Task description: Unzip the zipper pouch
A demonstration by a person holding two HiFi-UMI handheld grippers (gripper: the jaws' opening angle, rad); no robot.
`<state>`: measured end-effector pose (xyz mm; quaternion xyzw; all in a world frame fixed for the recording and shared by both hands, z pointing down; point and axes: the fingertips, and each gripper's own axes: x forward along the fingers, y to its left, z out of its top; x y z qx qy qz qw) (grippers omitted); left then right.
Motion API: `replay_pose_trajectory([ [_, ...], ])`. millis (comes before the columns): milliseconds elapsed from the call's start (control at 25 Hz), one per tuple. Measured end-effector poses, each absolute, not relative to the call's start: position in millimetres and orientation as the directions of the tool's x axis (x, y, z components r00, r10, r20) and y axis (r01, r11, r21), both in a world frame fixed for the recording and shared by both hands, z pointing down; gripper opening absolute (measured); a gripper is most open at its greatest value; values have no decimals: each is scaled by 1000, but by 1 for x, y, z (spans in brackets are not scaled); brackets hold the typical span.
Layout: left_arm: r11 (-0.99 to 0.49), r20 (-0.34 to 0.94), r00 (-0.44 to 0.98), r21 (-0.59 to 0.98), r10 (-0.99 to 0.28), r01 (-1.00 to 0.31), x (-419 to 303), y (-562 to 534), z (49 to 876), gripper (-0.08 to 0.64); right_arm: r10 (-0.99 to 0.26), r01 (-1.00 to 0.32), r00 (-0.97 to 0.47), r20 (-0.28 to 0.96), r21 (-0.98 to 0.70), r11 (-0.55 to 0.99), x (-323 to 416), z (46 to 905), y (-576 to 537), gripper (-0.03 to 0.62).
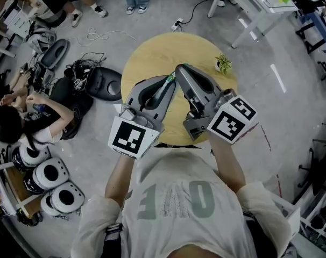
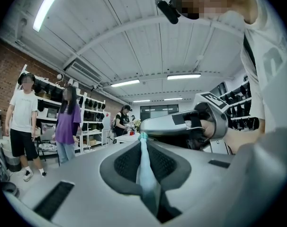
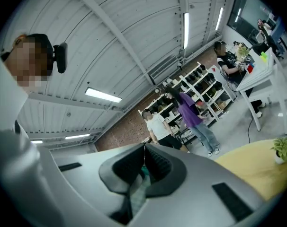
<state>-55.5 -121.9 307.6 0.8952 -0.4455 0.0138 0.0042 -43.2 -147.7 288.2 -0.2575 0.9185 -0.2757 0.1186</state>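
Your round wooden tabletop [image 1: 147,52] lies below both tools. The grey print on your shirt [image 1: 176,219] seems to read "OE". Your left tongs [image 2: 142,137] are clamped on the teal zipper pouch [image 2: 145,174], which hangs in the air above the tabletop. Your right tongs [image 3: 144,149] are closed on the same pouch. Its inside is hidden. A small potted plant [image 1: 223,63] stands near the tabletop's right edge.

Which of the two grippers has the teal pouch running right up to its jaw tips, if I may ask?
The left gripper: the pouch reaches its tips, whereas the right gripper shows teal only deep inside.
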Motion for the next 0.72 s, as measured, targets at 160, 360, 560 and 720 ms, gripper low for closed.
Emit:
replay_pose_trajectory([
  [160, -590, 51, 589, -7, -806, -807, -59, -119, 315, 51, -528, -372, -845, -86, -615, 695, -44, 294, -148, 31],
  [360, -580, 56, 579, 1, -813, -815, -61, -118, 322, 49, -525, -359, -847, -87, -634, 685, -44, 298, -148, 31],
  [560, -581, 42, 580, 0, -813, -814, -59, -120, 322, 46, -529, -348, -844, -85, -663, 663, -42, 305, -151, 31],
  [720, -577, -8, 577, 13, -817, -817, -57, -121, 317, 44, -531, -339, -843, -91, -677, 654, -41, 307, -152, 31],
])
